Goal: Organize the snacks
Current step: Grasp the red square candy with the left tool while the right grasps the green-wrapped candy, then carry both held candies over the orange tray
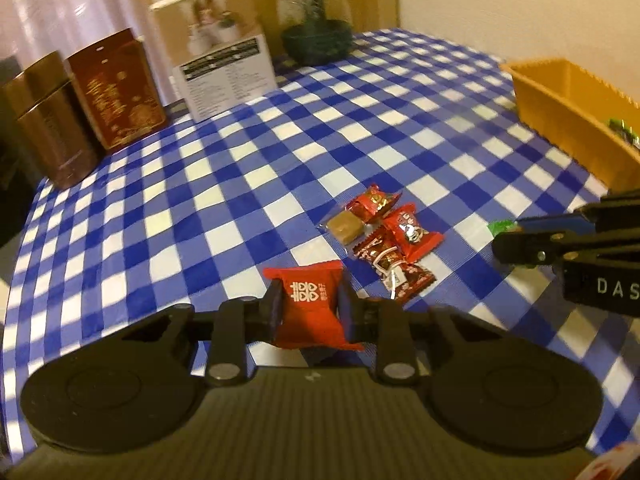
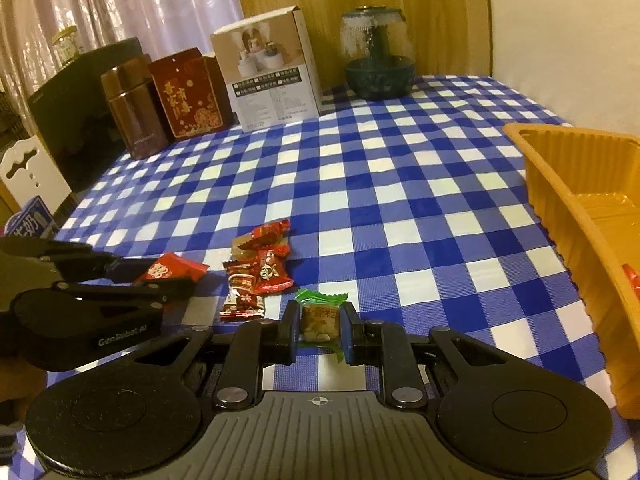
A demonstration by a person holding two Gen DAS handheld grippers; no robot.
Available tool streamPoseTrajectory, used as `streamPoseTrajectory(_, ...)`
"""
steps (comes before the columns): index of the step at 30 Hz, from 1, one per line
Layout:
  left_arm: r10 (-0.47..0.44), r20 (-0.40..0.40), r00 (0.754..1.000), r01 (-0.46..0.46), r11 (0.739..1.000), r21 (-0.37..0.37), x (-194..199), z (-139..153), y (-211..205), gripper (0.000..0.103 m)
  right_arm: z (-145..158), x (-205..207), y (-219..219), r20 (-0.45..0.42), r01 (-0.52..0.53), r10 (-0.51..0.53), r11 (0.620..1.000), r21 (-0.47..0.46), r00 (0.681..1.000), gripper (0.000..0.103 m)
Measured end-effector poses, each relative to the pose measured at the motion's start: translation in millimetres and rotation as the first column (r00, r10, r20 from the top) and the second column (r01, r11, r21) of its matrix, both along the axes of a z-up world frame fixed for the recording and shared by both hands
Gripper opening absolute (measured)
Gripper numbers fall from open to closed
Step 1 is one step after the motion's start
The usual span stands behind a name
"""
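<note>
Your left gripper (image 1: 310, 307) clamps the red candy (image 1: 311, 304), bottom centre; your right gripper (image 2: 320, 330) pinches the green-wrapped sweet (image 2: 320, 318). Both look bound for the orange tray (image 2: 560, 216) at right; 4 sweets (image 2: 256, 268) wait mid-frame.

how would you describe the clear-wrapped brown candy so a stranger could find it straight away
On the blue checked tablecloth, find the small cluster of wrapped candies near its middle. The clear-wrapped brown candy lies at that cluster's edge. It alone is a plain brown cube in see-through wrap; its neighbours are red.
</note>
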State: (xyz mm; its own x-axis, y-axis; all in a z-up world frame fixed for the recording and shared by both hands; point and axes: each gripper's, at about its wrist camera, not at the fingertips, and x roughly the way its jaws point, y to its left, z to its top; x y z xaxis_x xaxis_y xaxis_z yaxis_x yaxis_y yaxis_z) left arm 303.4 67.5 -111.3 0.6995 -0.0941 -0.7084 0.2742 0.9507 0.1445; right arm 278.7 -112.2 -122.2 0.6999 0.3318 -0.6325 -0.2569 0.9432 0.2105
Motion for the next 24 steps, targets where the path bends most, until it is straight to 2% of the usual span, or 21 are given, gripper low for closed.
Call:
streamPoseTrajectory(8, 0.152, -0.005, 0.988, -0.152, 0.98, -0.127, -47, 15, 3, 0.025, 18, -26, -21, 0.029, 0.017, -0.017, 1.0, 0.011, 0.999, 0.021)
streamPoseTrajectory(15, 0.2, 0.021, 0.98, -0.195, 0.969, -0.15, -101, 25, -13, 0.025, 27, -68, -36, 0.027, 0.019, -0.019, 1.0, 0.011, 0.999, 0.021)
streamPoseTrajectory(24, 0.273, 0.011, 0.962, -0.26, 0.927, -0.27, -168, 47, -28, 0.025, 41, -128, -53, 0.054, 0.01, -0.009, 1.0, -0.01, 0.999, 0.021)
